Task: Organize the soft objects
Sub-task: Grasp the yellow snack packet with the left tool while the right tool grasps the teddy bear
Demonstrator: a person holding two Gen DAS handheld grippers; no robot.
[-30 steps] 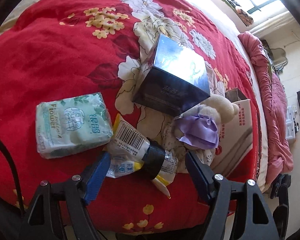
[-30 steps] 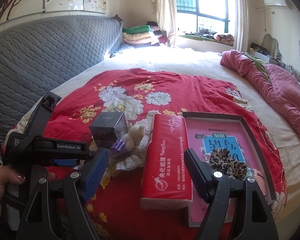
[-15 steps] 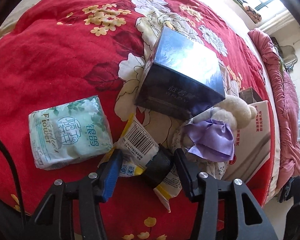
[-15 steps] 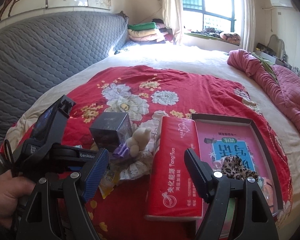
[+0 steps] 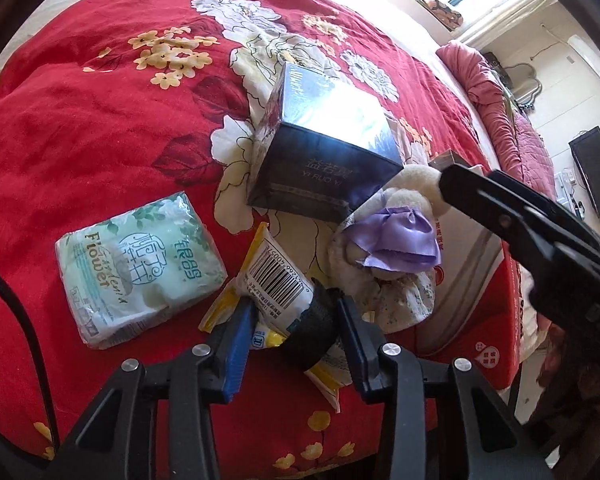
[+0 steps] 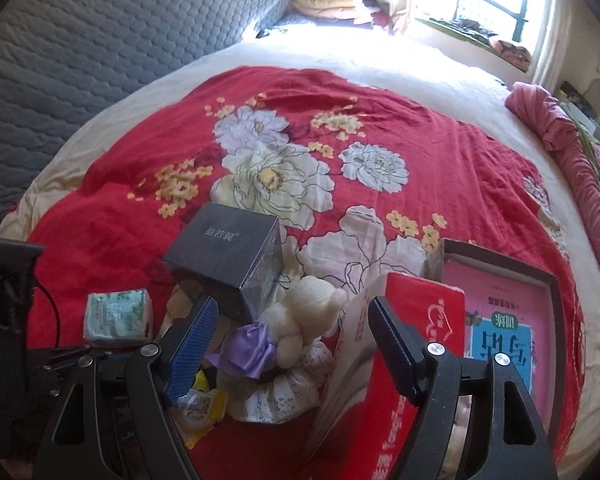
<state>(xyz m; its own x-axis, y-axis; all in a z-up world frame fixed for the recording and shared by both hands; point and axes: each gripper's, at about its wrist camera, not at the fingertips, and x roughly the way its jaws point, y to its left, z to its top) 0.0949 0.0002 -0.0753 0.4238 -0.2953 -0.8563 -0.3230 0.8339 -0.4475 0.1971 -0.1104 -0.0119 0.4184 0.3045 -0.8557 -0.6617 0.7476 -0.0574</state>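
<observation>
On the red flowered blanket (image 5: 80,120) lie a green tissue pack (image 5: 136,264), a white and yellow crinkly packet with a barcode and a black band (image 5: 284,292), and a cream plush bear with a purple bow (image 5: 396,236). My left gripper (image 5: 296,320) is shut on the packet at its black band. My right gripper (image 6: 292,324) is open and hovers over the bear (image 6: 312,312), its fingers either side of it. The red tissue box (image 6: 420,320) lies right of the bear.
A dark shiny box (image 5: 324,152) sits behind the bear and shows in the right wrist view (image 6: 224,256) too. A shallow brown tray (image 6: 556,320) with a pink book (image 6: 500,320) lies at the right. A grey quilted headboard (image 6: 100,40) stands at the left.
My left gripper has closed in on the packet from wide open. My right gripper has moved forward and left over the bear and now shows in the left wrist view.
</observation>
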